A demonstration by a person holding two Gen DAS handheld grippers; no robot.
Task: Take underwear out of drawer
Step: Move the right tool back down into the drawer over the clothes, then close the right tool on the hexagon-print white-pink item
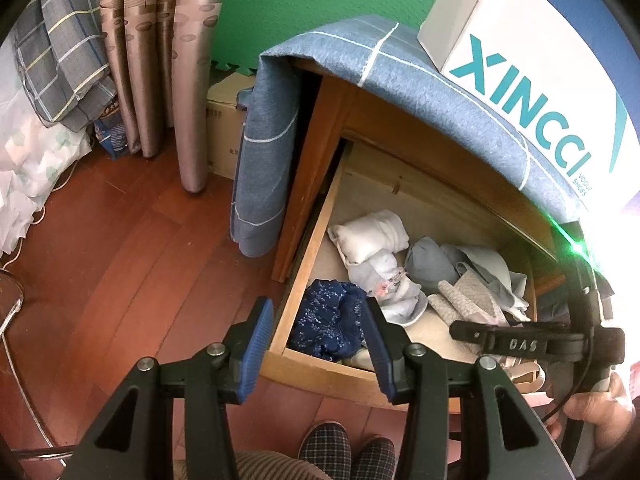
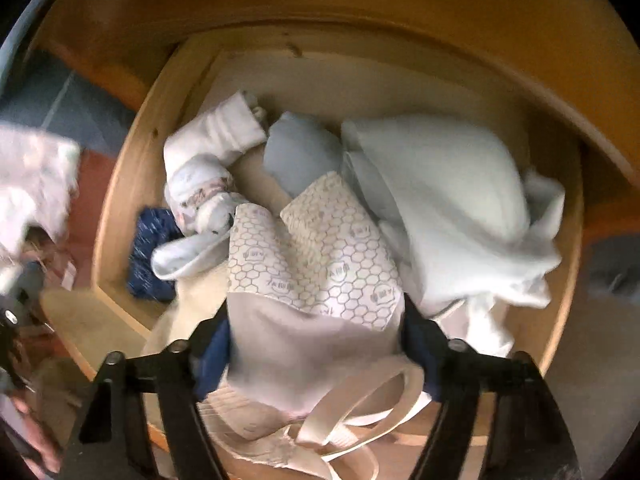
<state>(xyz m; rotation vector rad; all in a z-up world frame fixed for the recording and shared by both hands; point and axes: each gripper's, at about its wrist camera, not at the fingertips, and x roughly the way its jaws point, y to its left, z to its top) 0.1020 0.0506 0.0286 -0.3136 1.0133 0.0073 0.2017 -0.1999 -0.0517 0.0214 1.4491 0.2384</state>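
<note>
Several soft garments lie loose in the open wooden drawer (image 2: 120,184): a white rolled piece (image 2: 216,136) at the back left, a grey-blue bundle (image 2: 300,156) beside it, a pale blue crumpled item (image 2: 448,200) to the right, a dark blue patterned piece (image 1: 332,320) in the front left corner. Item in hand: underwear with a honeycomb print (image 2: 320,256) over a plain grey-beige panel, lying at the front centre of the drawer, partly over cream straps (image 2: 360,408). Right gripper (image 2: 316,356): jaws part open, one either side of the plain panel, cloth bunched between them; whether the pads already press on it cannot be told through the blur. Left gripper (image 1: 320,344): jaws part open and holding nothing, hanging over the drawer's front left corner. Handling, as judged: light, limp, no stiffness, likely to drape and stretch on lifting; not fragile. Best hold: a thick gathered fold of the panel, clear of the straps, which may otherwise snag and ride up with it.
</note>
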